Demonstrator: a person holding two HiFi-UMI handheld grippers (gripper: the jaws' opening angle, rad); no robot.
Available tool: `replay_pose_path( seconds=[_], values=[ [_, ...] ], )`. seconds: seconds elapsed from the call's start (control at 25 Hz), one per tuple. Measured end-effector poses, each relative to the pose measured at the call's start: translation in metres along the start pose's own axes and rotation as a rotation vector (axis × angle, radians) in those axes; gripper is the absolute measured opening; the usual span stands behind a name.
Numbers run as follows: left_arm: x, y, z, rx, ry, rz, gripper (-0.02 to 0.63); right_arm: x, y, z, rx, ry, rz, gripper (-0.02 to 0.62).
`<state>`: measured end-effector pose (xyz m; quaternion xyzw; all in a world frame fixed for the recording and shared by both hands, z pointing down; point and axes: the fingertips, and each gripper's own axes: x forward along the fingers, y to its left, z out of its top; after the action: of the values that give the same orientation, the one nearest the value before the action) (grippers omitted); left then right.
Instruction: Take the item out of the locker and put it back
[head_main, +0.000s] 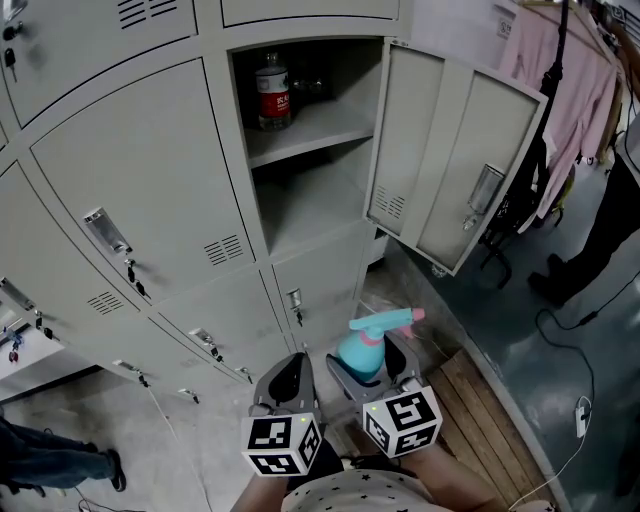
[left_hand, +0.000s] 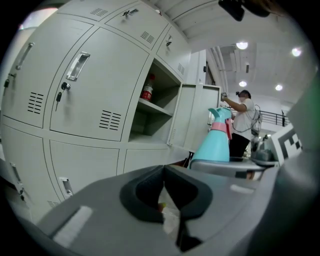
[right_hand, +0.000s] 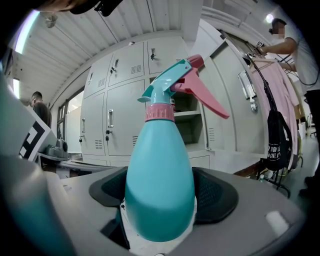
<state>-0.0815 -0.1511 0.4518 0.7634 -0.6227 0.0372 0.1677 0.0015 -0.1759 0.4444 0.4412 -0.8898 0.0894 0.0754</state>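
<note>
Ahead of both pairs of fingers, open locker (head_main: 305, 200), door (head_main: 450, 155) swung wide beyond the right pair. Clamped between the right gripper's (right_hand: 161, 197) fingers, teal spray bottle (right_hand: 160, 170): long axis upright along them, nozzle toward the left gripper (left_hand: 162, 195), pink trigger away. Left fingers pressed together, holding nothing. On the upper shelf far ahead, red-labelled bottle (head_main: 272, 92).

Two grippers show: the left gripper (head_main: 287, 372) and the right gripper (head_main: 368, 372). There is one teal spray bottle (head_main: 363, 347) and one bottle with a red label (head_main: 272, 92). One open locker (head_main: 300, 215) has one door (head_main: 445, 160) and one shelf (head_main: 315, 125). The right gripper view shows two people: one person (right_hand: 40, 107) at the left and another person (right_hand: 287, 45) at the upper right.
</note>
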Motion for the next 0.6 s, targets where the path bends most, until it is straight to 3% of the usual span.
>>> replay_pose_path(
  seconds=[0.28, 0.6],
  values=[
    [0.017, 0.022, 0.010, -0.005, 0.006, 0.031, 0.008, 0.041, -0.007, 0.016, -0.018, 0.002, 0.024, 0.396],
    [0.064, 0.057, 0.032, -0.006, 0.015, 0.036, 0.008, 0.147, -0.038, 0.059, -0.078, -0.021, 0.027, 0.396]
  ],
)
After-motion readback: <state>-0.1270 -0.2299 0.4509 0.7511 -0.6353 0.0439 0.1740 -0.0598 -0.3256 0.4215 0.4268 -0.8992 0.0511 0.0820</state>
